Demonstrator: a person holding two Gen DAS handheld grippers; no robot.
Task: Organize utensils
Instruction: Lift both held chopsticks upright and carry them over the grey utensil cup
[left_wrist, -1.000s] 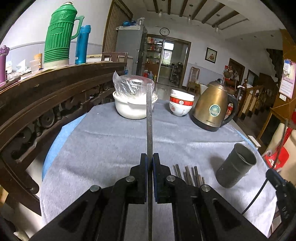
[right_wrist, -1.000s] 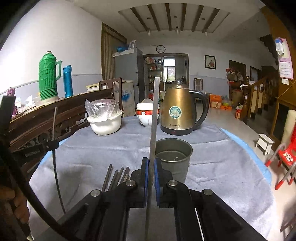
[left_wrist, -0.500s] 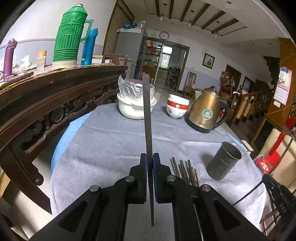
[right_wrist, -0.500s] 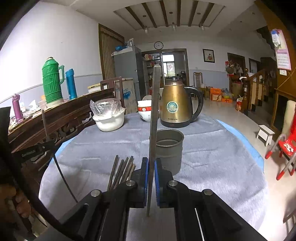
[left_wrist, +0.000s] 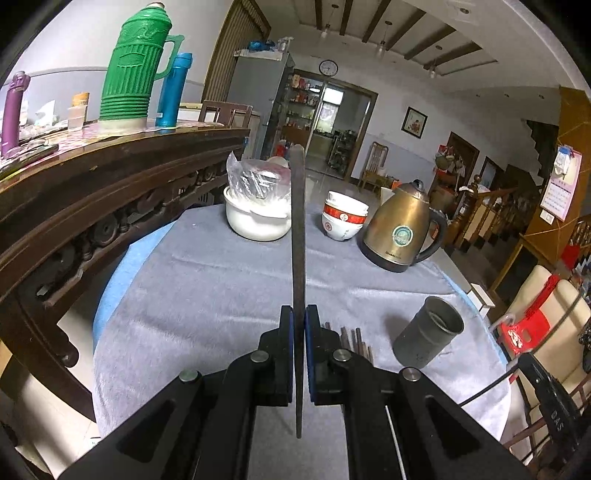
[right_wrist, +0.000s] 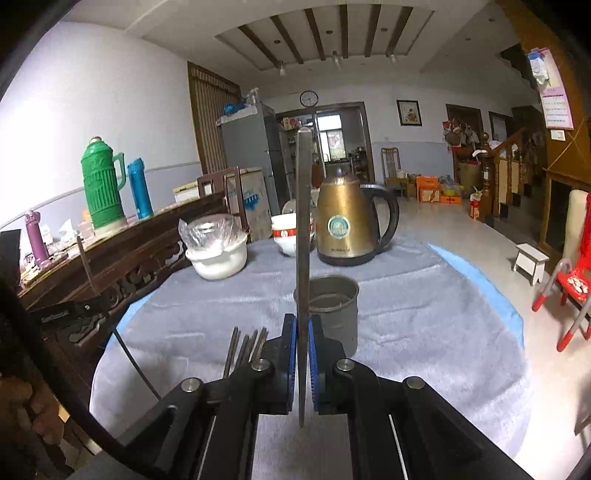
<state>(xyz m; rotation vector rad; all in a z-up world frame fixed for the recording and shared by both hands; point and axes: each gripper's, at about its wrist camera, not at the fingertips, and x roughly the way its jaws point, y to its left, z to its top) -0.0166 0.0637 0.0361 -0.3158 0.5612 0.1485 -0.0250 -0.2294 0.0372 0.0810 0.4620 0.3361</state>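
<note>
My left gripper (left_wrist: 299, 325) is shut on a dark chopstick (left_wrist: 297, 229) that points forward above the grey tablecloth. My right gripper (right_wrist: 302, 332) is shut on another dark chopstick (right_wrist: 303, 221), held just in front of a grey metal cup (right_wrist: 334, 306). That cup (left_wrist: 428, 338) stands to the right in the left wrist view. Several more chopsticks (left_wrist: 351, 338) lie on the cloth right of the left gripper; they show left of the right gripper (right_wrist: 245, 347) in the right wrist view.
A brass kettle (left_wrist: 400, 230), stacked red-and-white bowls (left_wrist: 343, 219) and a white bowl with a plastic bag (left_wrist: 256, 218) stand at the table's far side. A carved wooden sideboard (left_wrist: 92, 192) with thermoses runs along the left. A red chair (right_wrist: 570, 291) stands at right.
Both grippers have risen and pulled back with their chopsticks, so the table and cup look lower and farther away. The loose chopsticks and cup have not moved.
</note>
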